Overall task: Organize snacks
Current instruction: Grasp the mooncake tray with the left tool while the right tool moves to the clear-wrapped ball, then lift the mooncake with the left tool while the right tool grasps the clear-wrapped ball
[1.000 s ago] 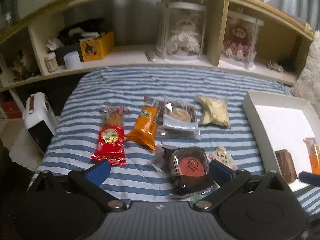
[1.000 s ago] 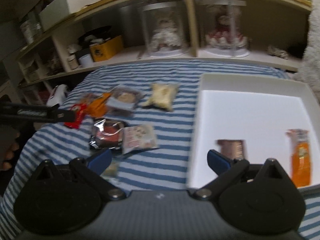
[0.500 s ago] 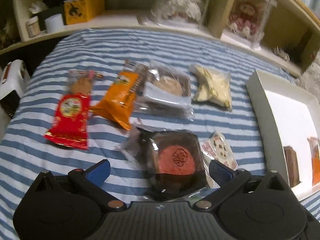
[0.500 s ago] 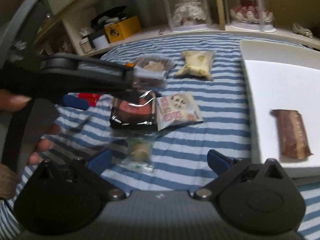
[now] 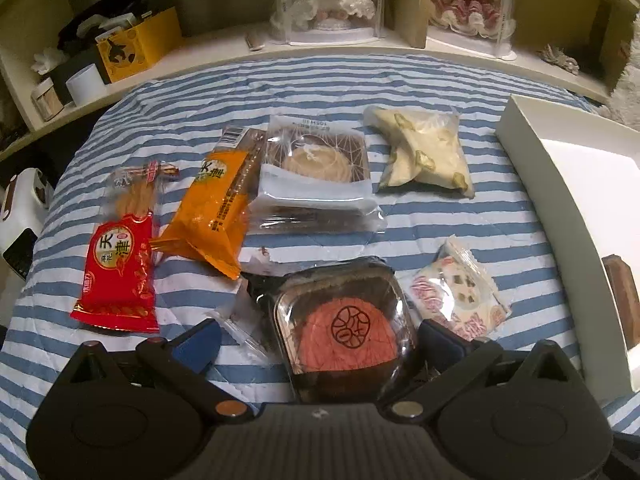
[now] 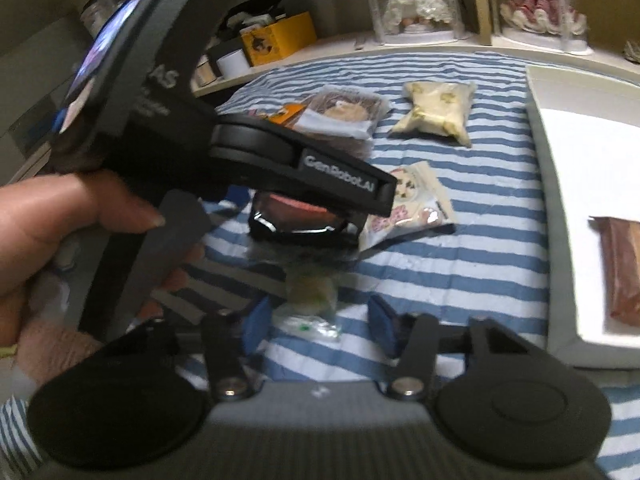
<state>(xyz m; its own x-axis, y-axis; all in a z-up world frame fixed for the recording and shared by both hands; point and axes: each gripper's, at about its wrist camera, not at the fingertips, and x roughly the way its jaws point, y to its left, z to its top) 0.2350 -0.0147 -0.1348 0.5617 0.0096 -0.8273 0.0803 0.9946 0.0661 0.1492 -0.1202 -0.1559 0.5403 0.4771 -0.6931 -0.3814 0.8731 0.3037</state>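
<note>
Left gripper (image 5: 316, 338): fingers spread wide, one on either side of the dark-trayed red cake (image 5: 344, 332), which lies on the blue-striped cover (image 5: 460, 216). The pads do not appear to press the tray. In the right wrist view this gripper (image 6: 352, 216) crosses the frame from the left, held by the person's hand (image 6: 52, 224), and sits directly over the same cake (image 6: 296, 216).

Right gripper (image 6: 320, 324): fingers apart, less widely than the left, straddling a small clear-wrapped snack (image 6: 310, 304) on the cover. The picture is blurred here; contact between pads and wrapper cannot be confirmed.

Remaining snacks on the cover, left wrist view: red packet (image 5: 120, 272) at far left; orange packet (image 5: 216, 216) just beside it; clear pack with a pale pastry (image 5: 316, 176) overlapping the orange packet's right edge; cream pack (image 5: 424, 156) further right; pink-and-white printed packet (image 5: 456, 296) touching the cake tray's right side.

White tray (image 5: 560, 216) stands at the right edge of the cover. A brown bar (image 6: 620, 268) lies inside it.
</note>
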